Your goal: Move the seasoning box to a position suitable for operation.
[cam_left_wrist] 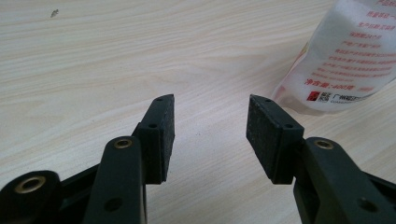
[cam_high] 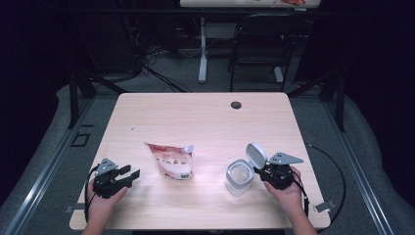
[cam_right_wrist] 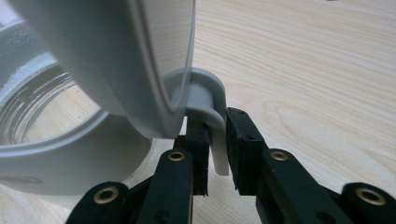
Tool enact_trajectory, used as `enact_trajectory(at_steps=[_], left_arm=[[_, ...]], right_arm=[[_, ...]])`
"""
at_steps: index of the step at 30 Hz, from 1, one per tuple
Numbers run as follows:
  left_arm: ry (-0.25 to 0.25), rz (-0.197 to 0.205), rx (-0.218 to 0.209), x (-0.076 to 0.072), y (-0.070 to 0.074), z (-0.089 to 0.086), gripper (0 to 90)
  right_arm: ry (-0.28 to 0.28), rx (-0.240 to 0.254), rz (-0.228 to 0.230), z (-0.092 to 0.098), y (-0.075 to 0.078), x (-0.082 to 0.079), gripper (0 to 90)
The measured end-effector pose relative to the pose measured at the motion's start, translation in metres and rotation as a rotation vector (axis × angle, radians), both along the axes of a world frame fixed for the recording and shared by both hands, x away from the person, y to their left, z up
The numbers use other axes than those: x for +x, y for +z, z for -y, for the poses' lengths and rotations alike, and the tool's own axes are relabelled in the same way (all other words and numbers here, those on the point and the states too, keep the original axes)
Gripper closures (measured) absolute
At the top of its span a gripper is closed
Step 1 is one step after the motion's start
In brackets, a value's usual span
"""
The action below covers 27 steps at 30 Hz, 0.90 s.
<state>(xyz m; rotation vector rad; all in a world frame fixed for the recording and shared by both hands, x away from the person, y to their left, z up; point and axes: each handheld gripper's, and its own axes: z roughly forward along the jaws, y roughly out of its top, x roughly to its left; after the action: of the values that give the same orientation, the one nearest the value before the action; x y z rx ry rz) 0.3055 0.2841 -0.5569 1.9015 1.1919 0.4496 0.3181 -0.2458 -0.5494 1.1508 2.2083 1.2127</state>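
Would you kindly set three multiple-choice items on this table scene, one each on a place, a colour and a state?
1. Where does the pouch lie?
A. between the two grippers
B. at the table's far edge
C. inside the jar

2. What colour is the jar's lid?
A. red
B. pale grey
C. black

3. How does the lid stand?
A. shut flat
B. lying on the table
C. flipped up over the open jar

Answers: 1 A, it lies between the left gripper and the jar; 2 B, pale grey in the right gripper view; 3 C, the right gripper pinches its tab.
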Motion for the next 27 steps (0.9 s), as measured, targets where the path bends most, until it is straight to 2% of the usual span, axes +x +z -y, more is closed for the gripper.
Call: enact_trajectory(at_steps=[15,18,21,27], left_arm=[[0.003,0.001,-0.002,0.0,-0.0006,0.0007,52.1],[-0.002,0.001,0.0,0.0,-0.0007,0.0011,52.1],[-0.001,0.0,-0.001,0.0001,-0.0006,0.0011,52.1],[-0.002,0.0,-0.003,-0.0001,-0.0002,0.0005,52.1]], right_arm=[[0.06,0.005,0.003,-0.0032,-0.0005,-0.0021,79.6],[0.05,0.026,-0.004,-0.0025,-0.0013,-0.0019,78.5],[0.036,0.012,-0.005,-0.0015,-0.001,-0.0027,74.4],[0.018,0.0,-0.009,0.0015,-0.0003,-0.0098,74.3]])
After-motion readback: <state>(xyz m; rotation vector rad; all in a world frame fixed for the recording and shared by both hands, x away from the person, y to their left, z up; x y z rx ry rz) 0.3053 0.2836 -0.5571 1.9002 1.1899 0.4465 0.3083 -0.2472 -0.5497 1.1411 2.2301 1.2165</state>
